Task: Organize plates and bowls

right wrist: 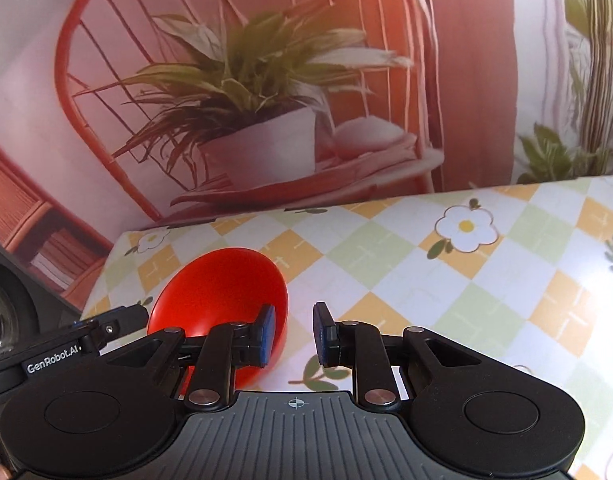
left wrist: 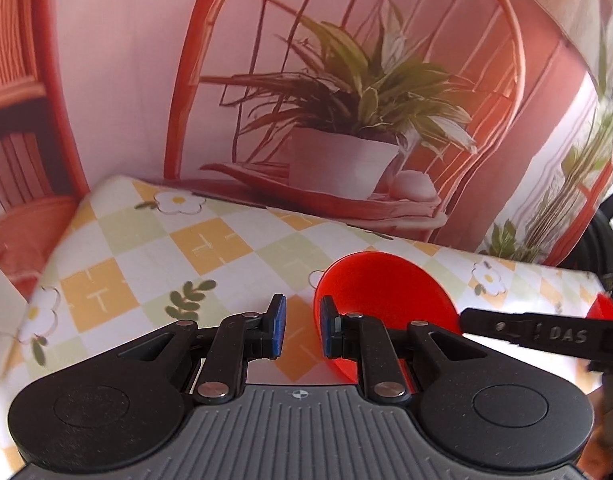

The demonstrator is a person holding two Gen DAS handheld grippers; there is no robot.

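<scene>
The table [right wrist: 486, 280], covered in a glossy yellow, green and white checked cloth with printed daisies, carries the work, and stands against a printed backdrop of a potted plant on a red wire chair [left wrist: 346, 120]. Most of the cloth in sight is bare, presumably to leave room for sorting.

The round, glossy red plastic bowl [right wrist: 222, 292] rests on the cloth between the two tools: at about 2 o'clock of the left hand-held gripper [left wrist: 302, 326] and 10 o'clock of the right hand-held gripper [right wrist: 293, 334]. It looks smooth, shallow-sided and empty, its mouth tipped toward the cameras. A second sliver of red [left wrist: 604, 308] shows at 3 o'clock in the left view, too cut off to identify.

Both hand-held grippers are released, blue pads apart with nothing between them. Each has one finger overlapping the bowl's rim in its own view; whether it touches cannot be told. They seem placed to flank the bowl, ready for either to take its edge.
</scene>
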